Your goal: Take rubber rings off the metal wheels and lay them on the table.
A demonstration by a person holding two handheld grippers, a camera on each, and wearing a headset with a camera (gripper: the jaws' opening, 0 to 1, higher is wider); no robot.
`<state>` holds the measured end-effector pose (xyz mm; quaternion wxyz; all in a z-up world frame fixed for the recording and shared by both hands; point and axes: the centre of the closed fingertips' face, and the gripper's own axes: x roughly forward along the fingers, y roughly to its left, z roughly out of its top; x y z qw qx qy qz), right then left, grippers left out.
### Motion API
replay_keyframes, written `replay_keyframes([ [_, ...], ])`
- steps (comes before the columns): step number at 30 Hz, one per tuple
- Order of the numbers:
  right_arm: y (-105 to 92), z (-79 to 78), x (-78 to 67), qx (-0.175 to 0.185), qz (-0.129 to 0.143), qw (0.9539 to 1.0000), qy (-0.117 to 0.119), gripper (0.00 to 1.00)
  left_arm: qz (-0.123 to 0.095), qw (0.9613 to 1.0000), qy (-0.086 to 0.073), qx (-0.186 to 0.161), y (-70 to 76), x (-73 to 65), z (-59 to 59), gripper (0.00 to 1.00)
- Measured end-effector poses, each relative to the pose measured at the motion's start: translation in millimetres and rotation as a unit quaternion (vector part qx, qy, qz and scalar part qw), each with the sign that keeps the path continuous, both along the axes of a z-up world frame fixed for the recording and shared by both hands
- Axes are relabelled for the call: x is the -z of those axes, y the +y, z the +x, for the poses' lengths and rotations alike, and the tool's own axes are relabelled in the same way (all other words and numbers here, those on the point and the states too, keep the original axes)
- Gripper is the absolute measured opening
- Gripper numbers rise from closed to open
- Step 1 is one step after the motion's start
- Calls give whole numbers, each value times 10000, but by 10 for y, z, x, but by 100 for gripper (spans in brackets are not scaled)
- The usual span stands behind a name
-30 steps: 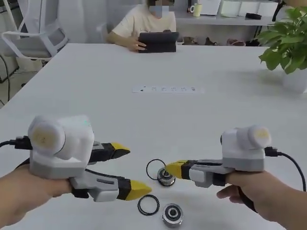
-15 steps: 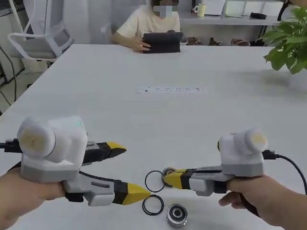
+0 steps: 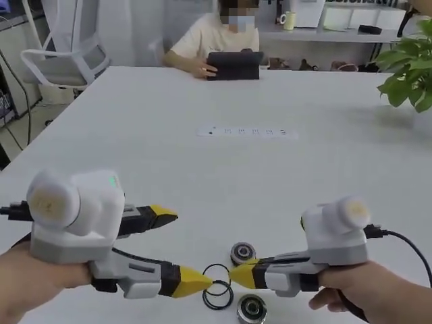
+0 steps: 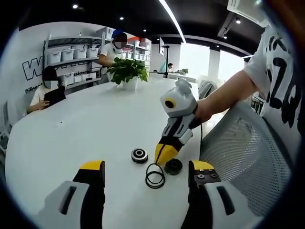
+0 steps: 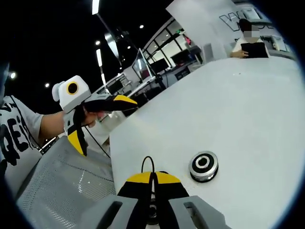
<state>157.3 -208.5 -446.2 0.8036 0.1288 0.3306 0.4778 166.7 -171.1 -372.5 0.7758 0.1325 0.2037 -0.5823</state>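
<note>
Two thin black rubber rings lie overlapping on the white table (image 3: 223,182), the farther ring (image 3: 205,273) partly over the nearer ring (image 3: 205,298). My right gripper (image 3: 237,274) is shut, its yellow tips pinching the farther ring's edge; in the right gripper view an arc of that ring (image 5: 147,163) rises from the closed gripper (image 5: 152,177). One bare metal wheel (image 3: 243,253) lies just beyond the tips, another wheel (image 3: 251,308) nearer me. My left gripper (image 3: 182,248) stands open, its lower tip beside the rings (image 4: 147,177).
A person sits with a tablet (image 3: 233,65) at the table's far end. A white power strip (image 3: 246,132) lies mid-table and a potted plant (image 3: 412,81) stands at the right. A grey mesh chair (image 4: 243,152) is behind the near edge.
The right gripper has drawn back from the farther wheel toward me, bringing a ring with it onto the other ring. The wheel now sits uncovered. The left gripper stayed open.
</note>
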Motion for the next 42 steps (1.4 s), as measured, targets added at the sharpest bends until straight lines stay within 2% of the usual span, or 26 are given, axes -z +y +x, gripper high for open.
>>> replay_keyframes([
  [4, 8, -34, 53, -88, -155, 9998, 16, 0, 23, 10000, -22, 14, 6, -2, -9, 69],
  [9, 11, -40, 61, -124, -213, 9997, -21, 0, 16, 10000, 3, 0, 8, 3, -16, 69],
  [21, 16, -58, 124, -321, -569, 9975, -273, 0, 24, 10000, -12, -17, 10, 3, -10, 69],
  [35, -41, -20, 127, -361, -837, 9942, -578, 15, 25, 10000, 28, -40, 6, 19, -3, 69],
  [42, -61, 21, 35, -268, -709, 9946, -703, 20, 57, 10000, 35, -36, 15, 37, 3, 69],
])
